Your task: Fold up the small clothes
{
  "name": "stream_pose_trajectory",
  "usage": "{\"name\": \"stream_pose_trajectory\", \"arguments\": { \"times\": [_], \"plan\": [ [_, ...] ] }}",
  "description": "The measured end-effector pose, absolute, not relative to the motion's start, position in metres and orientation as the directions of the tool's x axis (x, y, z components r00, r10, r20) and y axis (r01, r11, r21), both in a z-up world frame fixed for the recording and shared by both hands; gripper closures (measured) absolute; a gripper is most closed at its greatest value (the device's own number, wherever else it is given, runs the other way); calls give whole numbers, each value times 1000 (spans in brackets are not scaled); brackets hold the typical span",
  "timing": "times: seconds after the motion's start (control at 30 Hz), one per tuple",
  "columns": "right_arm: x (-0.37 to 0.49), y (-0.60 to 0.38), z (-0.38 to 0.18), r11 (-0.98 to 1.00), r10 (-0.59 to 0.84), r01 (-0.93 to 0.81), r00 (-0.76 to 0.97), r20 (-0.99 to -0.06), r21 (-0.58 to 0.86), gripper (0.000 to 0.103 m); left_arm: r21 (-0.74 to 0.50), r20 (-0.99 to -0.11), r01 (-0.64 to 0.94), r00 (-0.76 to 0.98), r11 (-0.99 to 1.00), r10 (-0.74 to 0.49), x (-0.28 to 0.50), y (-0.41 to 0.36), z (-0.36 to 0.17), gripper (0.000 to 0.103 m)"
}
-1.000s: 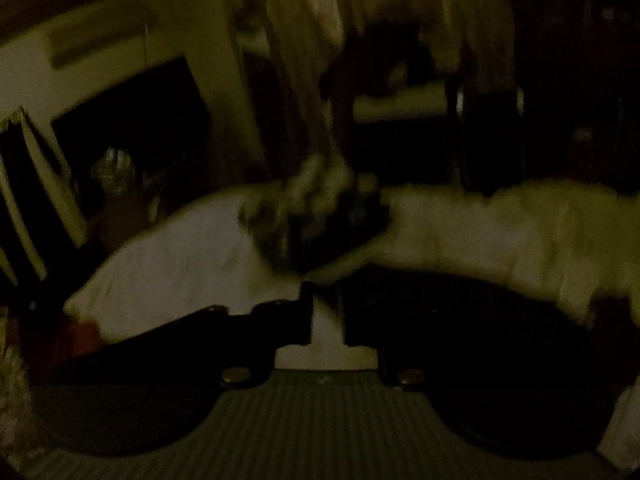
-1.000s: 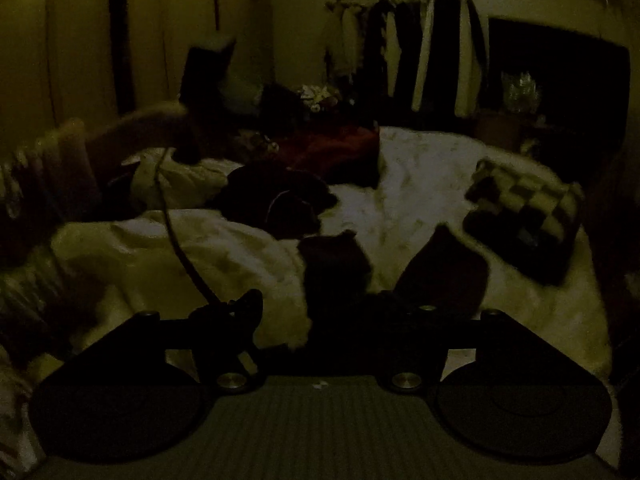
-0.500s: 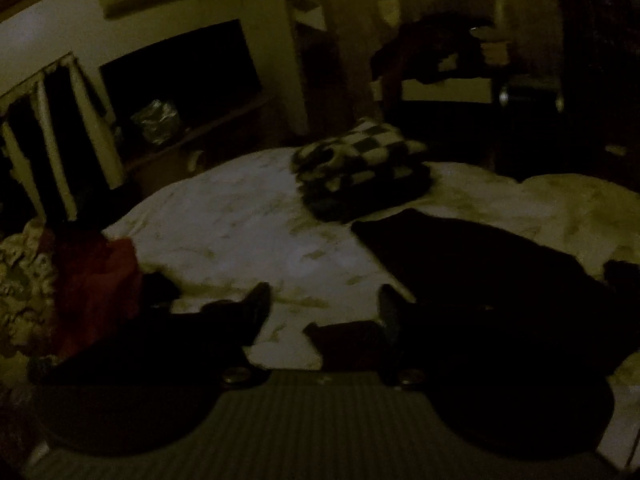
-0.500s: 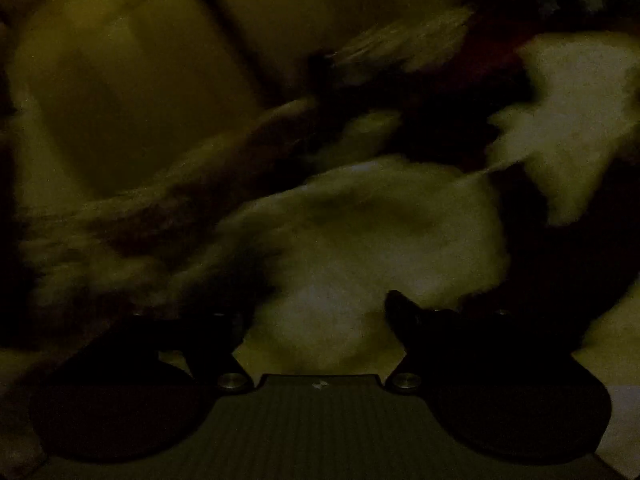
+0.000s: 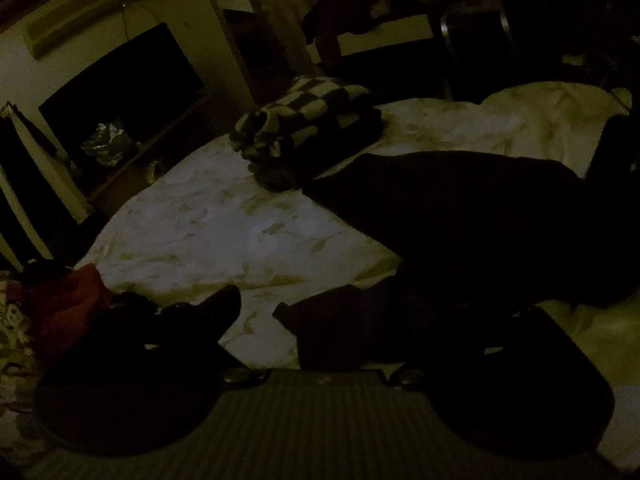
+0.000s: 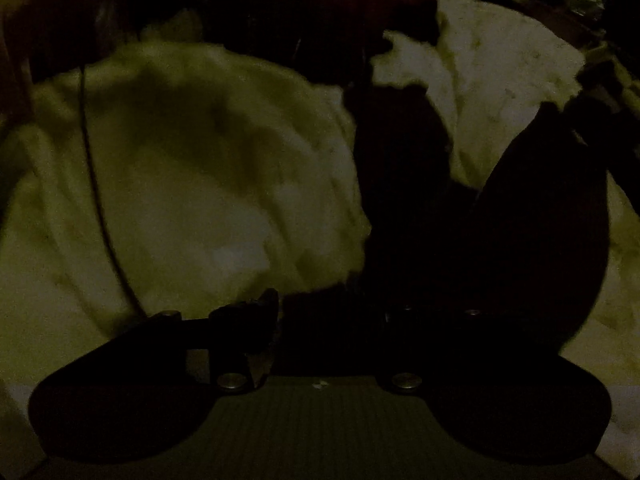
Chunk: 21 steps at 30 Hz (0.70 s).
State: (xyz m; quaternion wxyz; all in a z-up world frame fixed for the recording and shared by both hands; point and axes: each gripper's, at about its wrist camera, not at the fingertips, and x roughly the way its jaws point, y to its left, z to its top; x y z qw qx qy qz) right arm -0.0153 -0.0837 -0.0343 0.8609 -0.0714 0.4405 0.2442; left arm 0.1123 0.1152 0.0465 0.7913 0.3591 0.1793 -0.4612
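Lying flat on the bed (image 5: 224,220), the dark garment (image 5: 460,216) spreads wide toward the right side, its long axis running across the left wrist view, with a small dark flap at its near edge reaching in between the left gripper (image 5: 312,312)'s fingers. Those jaws are opening and stand spread; nothing looks pinched, though the dimness hides the right finger against the cloth. The right gripper (image 6: 332,304) hangs over another dark stretch of cloth (image 6: 400,168) that runs away from it up the bed; its jaws are closing, cloth seemingly between them, but I cannot tell if they grip yet. A folded checkered piece (image 5: 308,120) sits near the bed's far edge. The left gripper seems nearer the garment's near edge.
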Motion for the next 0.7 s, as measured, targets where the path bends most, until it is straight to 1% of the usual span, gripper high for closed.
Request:
{"name": "stream_pose_trajectory", "arguments": {
  "times": [0.03,0.07,0.1,0.13,0.2,0.23,0.3,0.33,0.37,0.4,0.43,0.47,0.53,0.57,0.6,0.63,0.67,0.7],
  "plan": [
    [-18,-84,-41,868,344,-491,483,-805,76,98,402,-615,860,507,313,-604,114,114,46,11],
    [-22,-93,-41,866,353,-494,490,-797,79,93,405,-613,863,501,302,-610,114,115,45,11],
    [-27,-104,-35,872,366,-481,514,-776,93,96,407,-615,866,495,290,-615,113,115,43,10],
    [-35,-117,-24,881,362,-464,537,-762,92,96,408,-620,869,489,280,-613,114,114,42,9],
    [-55,-139,5,872,367,-484,559,-744,68,96,405,-630,874,479,267,-612,116,112,38,9],
    [-64,-147,16,857,374,-512,534,-758,62,96,398,-637,880,469,260,-612,118,109,36,9],
    [-82,-158,25,799,391,-595,405,-826,87,93,393,-641,887,453,242,-619,121,101,32,9],
    [-92,-165,28,797,407,-596,406,-818,101,78,393,-642,891,443,227,-626,121,95,30,7],
    [-96,-173,29,796,457,-582,393,-798,169,70,391,-647,898,423,201,-634,121,89,28,4],
    [-96,-183,29,777,531,-566,354,-770,275,49,389,-654,905,405,175,-639,120,82,25,2],
    [-92,-193,27,758,593,-539,334,-733,368,19,389,-662,909,390,151,-640,118,75,21,1],
    [-89,-199,26,765,608,-503,362,-706,402,14,384,-676,915,371,125,-637,116,68,18,1],
    [-83,-205,26,837,531,-427,487,-693,342,14,362,-696,928,328,82,-638,112,57,12,1],
    [-79,-207,23,864,493,-388,529,-690,320,16,352,-704,933,315,71,-636,111,53,10,1],
    [-75,-209,19,885,462,-344,558,-689,314,25,341,-714,938,299,59,-633,111,49,8,1],
    [-70,-209,14,889,457,-326,566,-687,323,38,334,-716,941,286,46,-637,112,46,7,2],
    [-63,-208,8,888,458,-319,565,-686,331,46,333,-713,942,279,39,-643,113,44,6,2],
    [-60,-206,4,894,446,-309,567,-693,323,50,329,-710,944,269,32,-650,115,43,5,2]
  ]
}}
